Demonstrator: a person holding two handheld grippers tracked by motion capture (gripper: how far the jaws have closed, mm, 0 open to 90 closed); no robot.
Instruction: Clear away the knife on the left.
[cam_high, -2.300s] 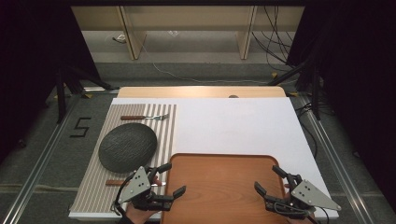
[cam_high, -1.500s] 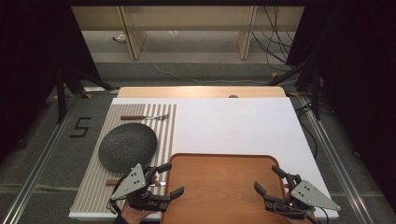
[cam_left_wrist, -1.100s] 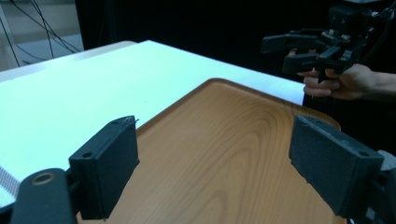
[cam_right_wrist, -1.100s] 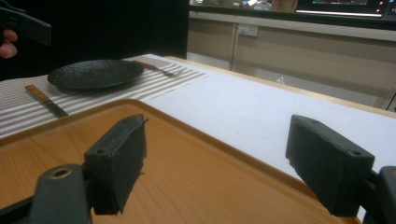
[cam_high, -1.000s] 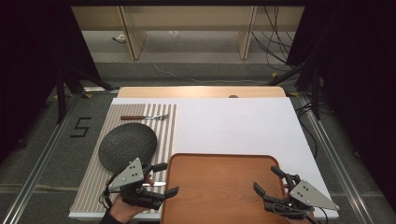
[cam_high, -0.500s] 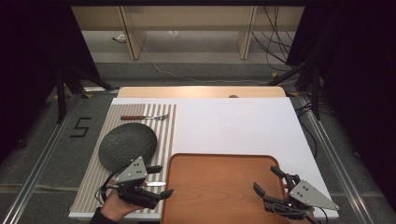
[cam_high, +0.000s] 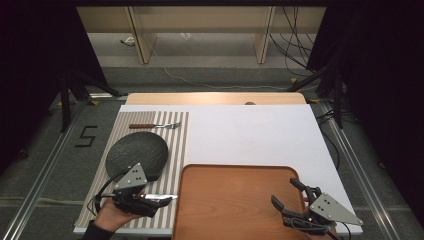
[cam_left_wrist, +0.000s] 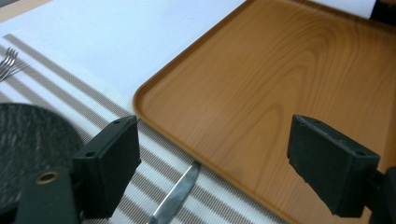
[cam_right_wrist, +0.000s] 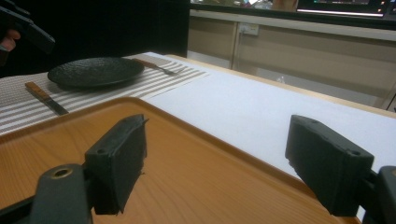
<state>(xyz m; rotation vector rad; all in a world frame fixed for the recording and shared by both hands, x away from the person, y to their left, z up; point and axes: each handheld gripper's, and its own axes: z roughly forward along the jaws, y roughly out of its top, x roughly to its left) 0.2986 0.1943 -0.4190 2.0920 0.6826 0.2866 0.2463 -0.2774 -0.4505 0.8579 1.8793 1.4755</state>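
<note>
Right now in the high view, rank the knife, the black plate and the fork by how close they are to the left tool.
1. Knife: just under the left tool, on the striped mat.
2. Black plate: just beyond it.
3. Fork: at the mat's far end.

White table top (cam_high: 250, 135) with striped placemat (cam_high: 177, 130) at its left. On the mat: dark round plate (cam_high: 136, 154), fork (cam_high: 155, 125) beyond it, knife (cam_left_wrist: 175, 196) near side, blade tip at the rim of a wooden tray (cam_high: 235, 200). Floor marking "5" (cam_high: 86, 136) left of table; cables (cam_high: 292, 47) behind.
</note>
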